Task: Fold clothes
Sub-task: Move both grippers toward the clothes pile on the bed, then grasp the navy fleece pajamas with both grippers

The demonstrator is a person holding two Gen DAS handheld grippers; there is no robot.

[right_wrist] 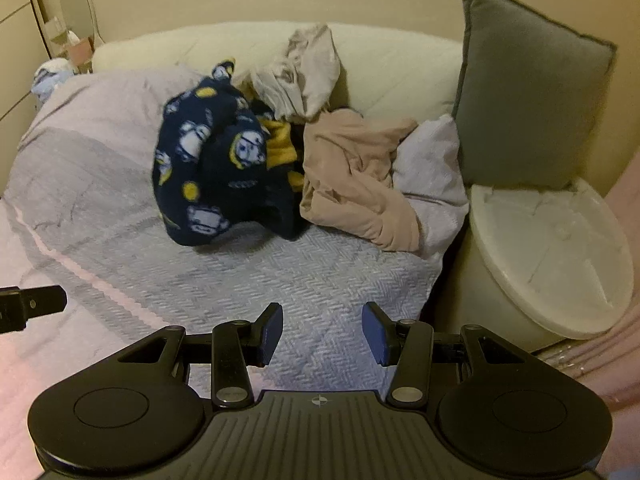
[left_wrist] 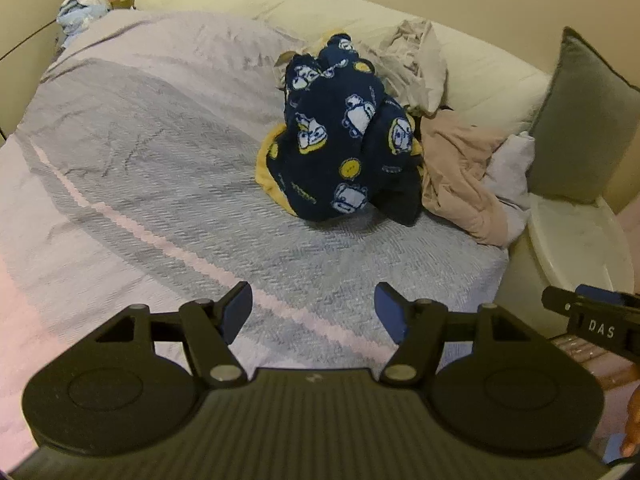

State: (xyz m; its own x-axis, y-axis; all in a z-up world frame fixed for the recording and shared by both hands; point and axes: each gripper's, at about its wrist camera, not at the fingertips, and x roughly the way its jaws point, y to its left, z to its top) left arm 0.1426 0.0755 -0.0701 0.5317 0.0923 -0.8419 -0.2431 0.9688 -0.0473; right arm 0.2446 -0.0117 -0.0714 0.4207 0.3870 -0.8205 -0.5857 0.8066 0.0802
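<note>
**Both tools empty, laundry heap ahead**

Nearest us, our left tool (left_wrist: 314,312) and right tool (right_wrist: 322,334) hover over the grey bedspread (left_wrist: 160,168), jaws spread wide, holding nothing. Further up the bed sits the unfolded pile: a navy fleece garment (right_wrist: 208,168) with cartoon prints in front, a pinkish-beige garment (right_wrist: 360,184) just beside it on the right, and a pale beige one (right_wrist: 304,68) behind, against the cream headboard (right_wrist: 400,68). We judge the fleece the first pick: pinch one edge, lift it away from its neighbours, spread it flat on the open bedspread.
</note>
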